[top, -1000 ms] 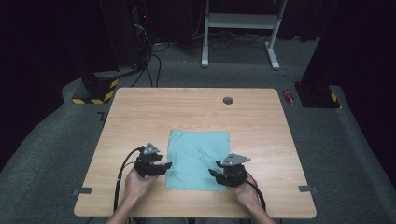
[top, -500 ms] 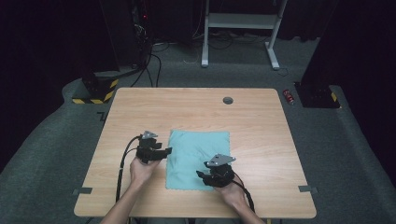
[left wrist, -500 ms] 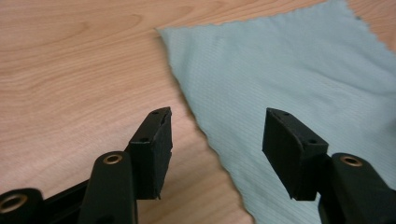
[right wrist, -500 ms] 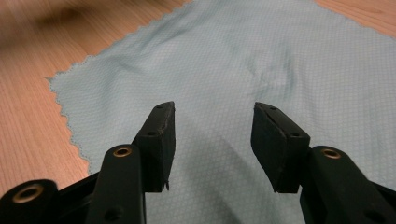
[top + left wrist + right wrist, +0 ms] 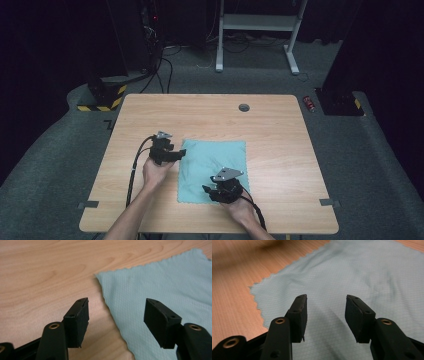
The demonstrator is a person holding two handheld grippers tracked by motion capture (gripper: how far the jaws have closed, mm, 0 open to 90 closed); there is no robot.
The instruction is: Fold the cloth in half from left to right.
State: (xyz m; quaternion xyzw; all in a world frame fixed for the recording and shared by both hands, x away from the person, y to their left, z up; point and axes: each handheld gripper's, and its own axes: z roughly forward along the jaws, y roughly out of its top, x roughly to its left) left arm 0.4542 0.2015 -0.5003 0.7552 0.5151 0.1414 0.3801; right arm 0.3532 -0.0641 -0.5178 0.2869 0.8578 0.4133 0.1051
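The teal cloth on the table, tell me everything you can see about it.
The cloth is a pale teal, roughly square piece with a fine woven texture and small zigzag-cut edges. It lies spread open and nearly flat on the wooden table, toward the person's side, with a few soft ripples. The left gripper, jaws open, straddles its left edge near a far corner. The right gripper, also open, hovers over its near part. Whether either jaw touches the fabric cannot be told.

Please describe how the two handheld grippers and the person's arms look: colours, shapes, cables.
Both the left gripper and the right gripper are black, each topped by a grey three-cornered plate and trailing a black cable. Their jaws end in flat, blocky black pads, with brass-coloured rivets at the joints. The forearms are bare, no sleeves visible.
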